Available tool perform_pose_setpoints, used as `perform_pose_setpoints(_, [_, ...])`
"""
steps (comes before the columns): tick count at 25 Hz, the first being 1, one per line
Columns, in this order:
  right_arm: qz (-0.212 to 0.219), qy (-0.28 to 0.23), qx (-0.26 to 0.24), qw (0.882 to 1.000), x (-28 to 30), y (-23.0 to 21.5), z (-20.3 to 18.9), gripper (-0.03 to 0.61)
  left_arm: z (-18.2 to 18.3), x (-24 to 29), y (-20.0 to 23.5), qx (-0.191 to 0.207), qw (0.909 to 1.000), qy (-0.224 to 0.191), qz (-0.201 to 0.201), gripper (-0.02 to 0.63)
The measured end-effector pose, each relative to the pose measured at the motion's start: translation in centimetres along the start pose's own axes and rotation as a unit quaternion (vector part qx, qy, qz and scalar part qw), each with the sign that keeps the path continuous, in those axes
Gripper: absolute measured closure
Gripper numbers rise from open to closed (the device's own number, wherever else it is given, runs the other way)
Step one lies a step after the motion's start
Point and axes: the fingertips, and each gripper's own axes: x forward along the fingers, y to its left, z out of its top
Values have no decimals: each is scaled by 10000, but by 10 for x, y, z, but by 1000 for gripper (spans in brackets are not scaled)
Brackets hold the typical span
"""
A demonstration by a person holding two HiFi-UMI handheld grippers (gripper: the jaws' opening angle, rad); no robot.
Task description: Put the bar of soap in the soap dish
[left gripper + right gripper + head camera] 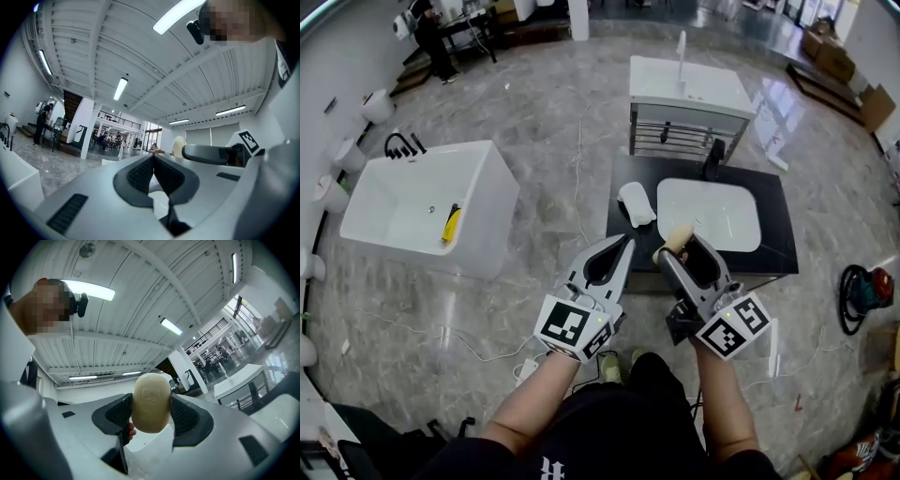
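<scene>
A pale cream oval bar of soap is pinched between the dark pads of my right gripper, which is shut on it and tilted upward. My left gripper is beside it, shut with its pads touching and nothing held. From the left gripper view the soap peeks out beside the right gripper's finger. The white soap dish lies on the black countertop, left of the white basin. Both grippers hover near the counter's front edge.
A black faucet stands behind the basin. A white vanity is further back, a white bathtub to the left. Cables trail on the marble floor, and a red and black machine sits at the right. A person stands far left.
</scene>
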Motion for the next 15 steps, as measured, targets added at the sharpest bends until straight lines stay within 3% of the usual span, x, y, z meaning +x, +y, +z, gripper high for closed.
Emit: perform_pose_setpoints(15, [53,452,153,9988,94,-122,-14,318,-41,111,86,-49,9990,186,398,606])
